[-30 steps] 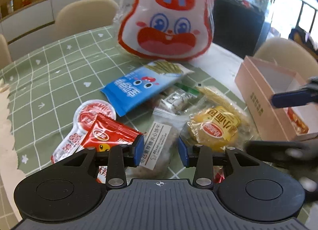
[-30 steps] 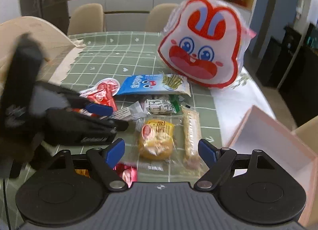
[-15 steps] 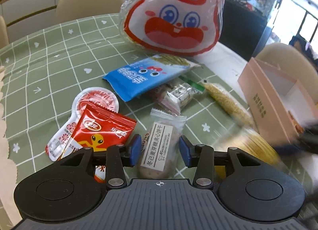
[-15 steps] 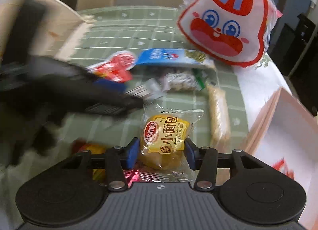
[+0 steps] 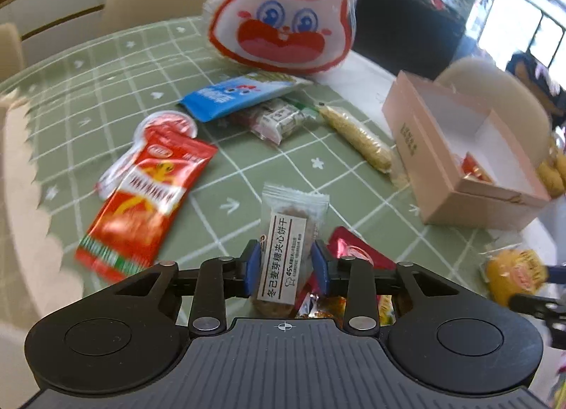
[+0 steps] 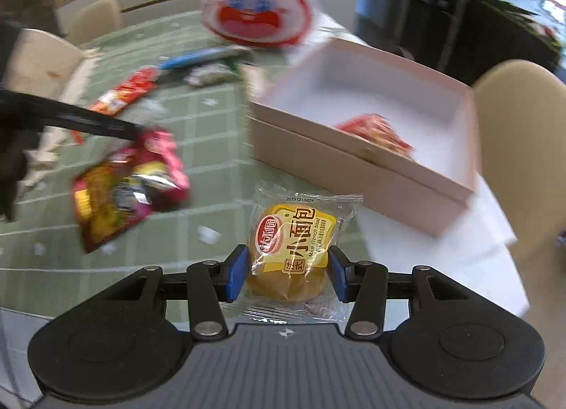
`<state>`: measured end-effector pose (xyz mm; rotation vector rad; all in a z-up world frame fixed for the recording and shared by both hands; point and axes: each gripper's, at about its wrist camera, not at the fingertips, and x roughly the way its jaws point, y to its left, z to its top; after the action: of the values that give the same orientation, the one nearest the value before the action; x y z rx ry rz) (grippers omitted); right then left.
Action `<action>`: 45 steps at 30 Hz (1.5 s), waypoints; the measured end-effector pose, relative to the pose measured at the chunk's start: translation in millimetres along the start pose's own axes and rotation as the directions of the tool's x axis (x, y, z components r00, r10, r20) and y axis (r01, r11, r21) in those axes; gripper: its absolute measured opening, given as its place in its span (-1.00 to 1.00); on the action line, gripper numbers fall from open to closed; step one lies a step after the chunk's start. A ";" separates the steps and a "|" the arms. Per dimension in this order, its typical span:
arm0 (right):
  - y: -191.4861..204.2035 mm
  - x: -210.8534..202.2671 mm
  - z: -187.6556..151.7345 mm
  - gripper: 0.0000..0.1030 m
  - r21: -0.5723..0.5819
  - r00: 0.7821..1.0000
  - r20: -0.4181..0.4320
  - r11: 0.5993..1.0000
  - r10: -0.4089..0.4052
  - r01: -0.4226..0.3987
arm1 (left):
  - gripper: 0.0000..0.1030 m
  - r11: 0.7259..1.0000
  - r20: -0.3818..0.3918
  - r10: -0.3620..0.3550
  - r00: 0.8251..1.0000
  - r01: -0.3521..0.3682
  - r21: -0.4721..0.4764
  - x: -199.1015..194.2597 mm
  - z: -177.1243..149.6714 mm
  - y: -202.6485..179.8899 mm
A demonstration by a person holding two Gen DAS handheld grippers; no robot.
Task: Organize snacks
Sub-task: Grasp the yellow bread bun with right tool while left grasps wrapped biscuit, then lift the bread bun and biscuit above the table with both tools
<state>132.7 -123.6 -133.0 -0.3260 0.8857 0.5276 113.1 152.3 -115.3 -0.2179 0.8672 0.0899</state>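
Right gripper point(image 6: 287, 274) is clamped on the bun packet point(image 6: 295, 250), held off the table near the box point(image 6: 357, 175) corner. Left gripper point(image 5: 286, 267), jaws just closing, is pinched on the biscuit packet point(image 5: 286, 250). Risk: slippery wrappers may be dropped short of the box.

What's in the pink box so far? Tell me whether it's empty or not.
Not empty. The pink box lies open on the table with one red snack packet inside near a corner; the rest of its white floor is bare.

Left gripper point(image 5: 286, 264) just closing, clamped; right gripper point(image 6: 288, 273) clamped
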 end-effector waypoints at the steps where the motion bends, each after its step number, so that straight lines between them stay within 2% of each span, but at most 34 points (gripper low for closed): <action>1: -1.6 1.0 -3.8 -0.07 0.006 1.000 0.000 1.000 -0.012 0.012 | -0.33 1.000 0.013 0.000 1.000 0.000 -0.011 -9.9 -3.6 -0.7; 2: -4.8 1.8 -7.7 -0.07 0.014 1.000 0.002 1.000 -0.017 0.017 | -0.35 1.000 0.025 0.001 1.000 0.000 -0.020 -19.4 -7.0 -1.8; 3: -6.1 1.1 -11.3 -0.06 0.022 1.000 0.007 1.000 -0.017 0.017 | -0.67 1.000 0.035 0.003 0.999 -0.002 -0.025 -28.1 -9.2 -3.7; 4: -6.8 0.3 -13.8 -0.06 0.031 1.000 0.019 0.999 -0.017 0.017 | -0.84 1.000 0.049 0.005 0.999 -0.004 -0.023 -37.0 -11.3 -5.6; 7: -8.3 2.2 -18.3 -0.03 0.040 0.999 0.038 0.999 -0.024 0.022 | -0.82 1.000 0.083 -0.002 0.997 0.003 -0.011 -56.3 -15.0 -9.3; 9: -8.4 4.5 -21.5 0.09 0.049 0.999 0.036 0.998 -0.031 0.029 | -0.82 1.000 0.070 -0.007 0.998 0.007 -0.005 -56.3 -16.2 -8.6; 12: -7.2 13.2 -25.7 0.42 0.072 1.000 0.012 0.997 -0.024 0.023 | -0.77 0.999 0.046 -0.034 0.998 0.036 -0.025 -45.8 -18.0 -5.4; 13: -6.6 15.2 -28.9 0.47 0.076 1.000 0.006 0.997 -0.025 0.025 | -0.76 0.999 0.044 -0.046 0.998 0.047 -0.015 -40.0 -16.9 -7.1; 16: -4.0 17.4 -42.4 0.62 0.099 0.998 0.036 0.994 -0.051 0.047 | -0.69 0.995 0.005 0.004 1.000 -0.004 0.101 -22.9 -16.9 -24.9; 19: -4.8 16.0 -51.9 0.72 0.121 0.995 0.074 0.991 -0.060 0.051 | -0.64 0.972 -0.044 0.078 0.996 -0.066 0.227 -8.4 -22.4 -45.2; 20: -4.7 16.6 -54.2 0.75 0.126 0.994 0.088 0.991 -0.064 0.053 | -0.64 0.968 -0.047 0.084 0.995 -0.071 0.242 -5.5 -25.3 -49.4; 22: -5.4 16.5 -60.5 0.83 0.137 0.990 0.121 0.989 -0.076 0.060 | -0.68 0.974 -0.065 0.045 0.997 -0.029 0.225 -2.4 -29.6 -53.7; 24: -5.2 16.1 -66.4 0.87 0.154 0.984 0.153 0.986 -0.092 0.068 | -0.67 0.978 -0.092 -0.053 0.994 0.071 0.198 -2.0 -32.1 -55.7; 26: -3.4 15.7 -71.7 0.90 0.172 0.977 0.178 0.982 -0.114 0.084 | -0.56 0.974 -0.102 -0.158 0.982 0.172 0.146 -3.8 -32.1 -52.4; 27: -3.0 15.3 -73.0 0.91 0.176 0.976 0.183 0.980 -0.121 0.088 | -0.56 0.975 -0.090 -0.167 0.982 0.178 0.135 -5.0 -31.6 -50.3; 28: -3.2 15.0 -73.0 0.91 0.177 0.975 0.184 0.980 -0.122 0.089 | -0.57 0.978 -0.065 -0.141 0.988 0.149 0.143 -6.8 -30.5 -48.5; 30: -4.5 14.9 -73.1 0.93 0.180 0.975 0.185 0.980 -0.122 0.088 | -0.59 0.980 -0.012 -0.037 0.999 0.039 0.194 -8.8 -28.3 -46.1; 32: -4.5 15.2 -73.3 0.94 0.181 0.975 0.186 0.979 -0.124 0.090 | -0.58 0.965 0.007 0.047 0.999 -0.047 0.257 -6.1 -25.6 -44.7; 33: -4.3 15.3 -73.5 0.95 0.182 0.975 0.186 0.979 -0.125 0.090 | -0.58 0.958 0.001 0.066 0.998 -0.063 0.280 -3.5 -24.9 -43.9; 37: -5.4 16.2 -73.3 0.99 0.187 0.975 0.183 0.978 -0.128 0.093 | -0.52 0.951 -0.070 0.047 0.996 -0.024 0.309 6.8 -26.0 -40.6; 38: -4.9 16.2 -73.6 0.99 0.188 0.975 0.183 0.978 -0.129 0.094 | -0.50 0.947 -0.068 0.035 0.997 -0.012 0.320 7.2 -26.8 -41.9; 40: -5.0 16.1 -73.9 0.99 0.188 0.974 0.184 0.978 -0.129 0.094 | -0.28 0.944 -0.077 0.016 0.997 0.010 0.329 8.2 -27.4 -45.0; 42: -5.1 16.2 -73.8 0.99 0.188 0.975 0.184 0.978 -0.129 0.094 | -0.15 0.944 -0.066 -0.031 0.997 0.051 0.327 10.1 -26.7 -47.1; 45: -5.1 16.1 -73.9 0.99 0.188 0.974 0.184 0.978 -0.129 0.094 | -0.15 0.945 -0.085 -0.070 0.994 0.093 0.312 12.9 -24.0 -49.3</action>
<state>96.2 -158.3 -189.7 -0.1566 0.7136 0.3655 111.7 98.7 -132.7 0.0444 0.9312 -0.1354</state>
